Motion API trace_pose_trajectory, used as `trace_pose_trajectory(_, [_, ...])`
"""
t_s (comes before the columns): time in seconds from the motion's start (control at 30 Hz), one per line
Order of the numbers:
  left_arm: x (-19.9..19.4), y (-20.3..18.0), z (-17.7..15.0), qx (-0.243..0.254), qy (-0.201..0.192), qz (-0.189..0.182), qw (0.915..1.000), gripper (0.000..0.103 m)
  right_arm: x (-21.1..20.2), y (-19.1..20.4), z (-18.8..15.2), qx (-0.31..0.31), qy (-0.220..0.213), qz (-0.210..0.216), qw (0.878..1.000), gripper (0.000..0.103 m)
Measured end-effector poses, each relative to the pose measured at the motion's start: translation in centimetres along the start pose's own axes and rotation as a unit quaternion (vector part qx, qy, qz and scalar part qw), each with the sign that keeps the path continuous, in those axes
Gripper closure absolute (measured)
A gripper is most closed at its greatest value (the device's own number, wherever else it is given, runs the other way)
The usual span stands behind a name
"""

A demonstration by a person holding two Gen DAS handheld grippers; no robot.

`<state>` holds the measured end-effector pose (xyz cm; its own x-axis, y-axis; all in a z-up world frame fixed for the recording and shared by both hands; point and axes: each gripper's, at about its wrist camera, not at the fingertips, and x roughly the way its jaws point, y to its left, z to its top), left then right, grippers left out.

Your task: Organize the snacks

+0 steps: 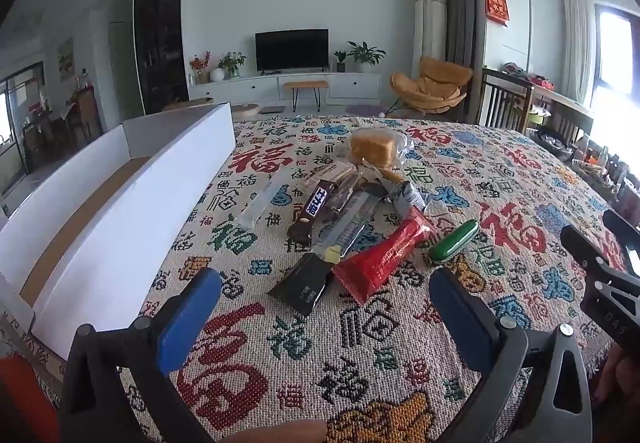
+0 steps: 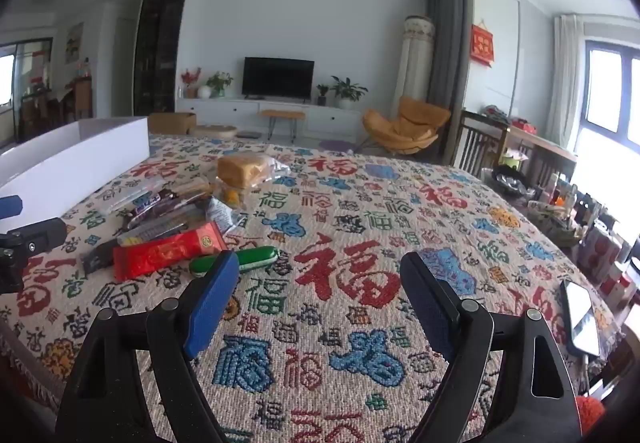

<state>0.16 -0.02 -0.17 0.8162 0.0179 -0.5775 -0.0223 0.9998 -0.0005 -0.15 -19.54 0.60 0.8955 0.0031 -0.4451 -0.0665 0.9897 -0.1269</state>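
Several snacks lie in a pile on the patterned tablecloth: a red packet (image 1: 384,259) (image 2: 168,249), a green wrapped stick (image 1: 454,242) (image 2: 240,260), a dark long packet (image 1: 320,255), a brown chocolate bar (image 1: 314,209), a clear stick packet (image 1: 262,205) and bagged bread (image 1: 376,148) (image 2: 244,165). A white open box (image 1: 120,211) (image 2: 76,159) stands left of them. My left gripper (image 1: 324,287) is open and empty just in front of the pile. My right gripper (image 2: 320,275) is open and empty, right of the green stick.
A phone (image 2: 582,317) lies near the table's right edge. Chairs (image 1: 508,103) and cluttered shelves (image 2: 560,203) stand at the right. The right gripper's body shows at the right of the left wrist view (image 1: 608,275).
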Motion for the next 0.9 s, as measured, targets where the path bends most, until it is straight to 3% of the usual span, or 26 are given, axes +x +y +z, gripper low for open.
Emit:
trace_pose_trajectory(0.1, [1.1, -0.6, -0.2, 0.005, 0.019, 0.012, 0.9997, 0.0, 0.0, -0.1, -0.1, 0.004, 0.001, 0.002, 1.0, 0.018])
trace_pose_trajectory(0.27, [1.2, -0.1, -0.8, -0.004, 0.008, 0.013, 0.9999, 0.0, 0.4, 0.1, 0.1, 0.0, 0.004, 0.003, 1.0, 0.018])
trace_pose_trajectory(0.9, [2.2, 0.2, -1.9, 0.001, 0.025, 0.021, 0.9995, 0.0, 1.9, 0.8, -0.7, -0.015, 0.006, -0.003, 1.0, 0.018])
